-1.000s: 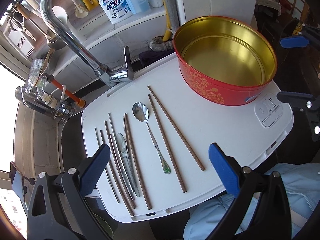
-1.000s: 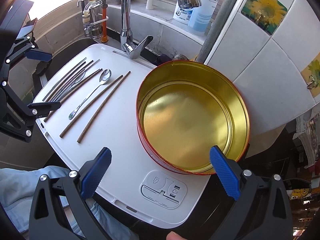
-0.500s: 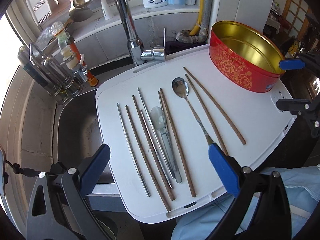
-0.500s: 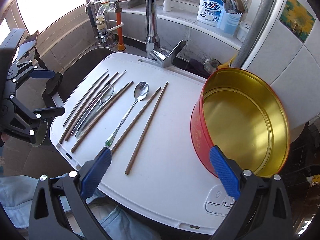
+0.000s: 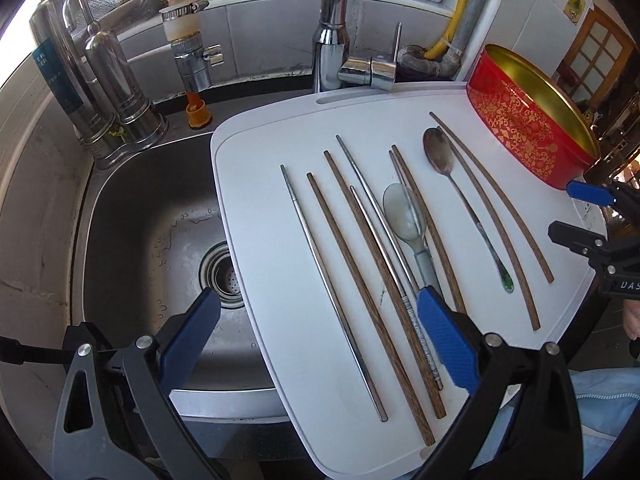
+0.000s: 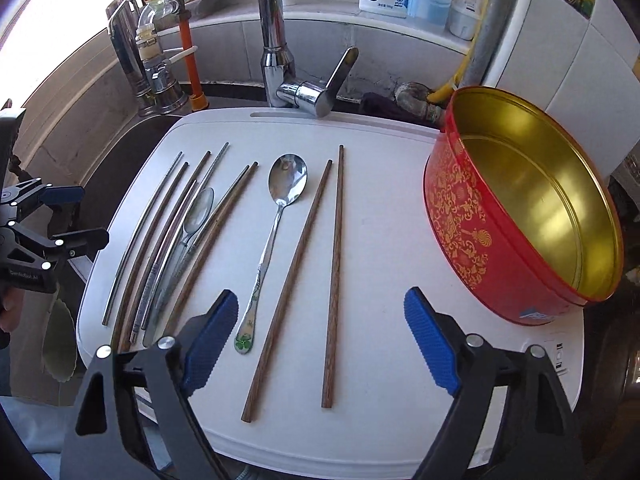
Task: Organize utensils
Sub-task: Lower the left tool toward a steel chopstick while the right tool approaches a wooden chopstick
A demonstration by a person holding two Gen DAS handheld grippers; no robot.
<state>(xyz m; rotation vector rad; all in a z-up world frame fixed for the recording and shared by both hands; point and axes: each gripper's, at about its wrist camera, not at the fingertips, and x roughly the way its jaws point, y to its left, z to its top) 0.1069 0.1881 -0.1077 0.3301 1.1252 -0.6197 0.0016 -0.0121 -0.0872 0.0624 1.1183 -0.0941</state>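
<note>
Dark wood and bright steel make up the load: every utensil lies loose on the white board (image 6: 372, 240) set across the sink (image 5: 152, 216). In the right wrist view, two wooden chopsticks (image 6: 334, 276) lie at lower centre, side by side but apart, their near ends pointing toward the right gripper (image 6: 316, 344). A steel spoon with a green-patterned handle (image 6: 276, 220) lies just left of them. Further left, a crowded bundle of wooden and metal chopsticks (image 6: 160, 236) lies with a second, paler spoon (image 6: 196, 216) among them. The red tin (image 6: 520, 208), gold inside and empty, stands at the right of the frame.

The right gripper's jaws are closing from wide, with nothing between the pads yet. The left gripper (image 5: 316, 340) stands wide open and holds nothing; in its view it hangs at the lower centre, over the near ends of the bundle and the board's left edge.

Handling judgement:
- All pieces look light and rigid; none appears fragile.
- They lie flat, so the pads have little height to close on. A pinch across the shaft near mid-length would likely balance a chopstick best.
- Polished steel is probably slippery; the spoon's narrow handle seems the better hold, not the bowl.
- In the bundle, pieces touch or overlap, so one grip may drag a neighbour.
</note>
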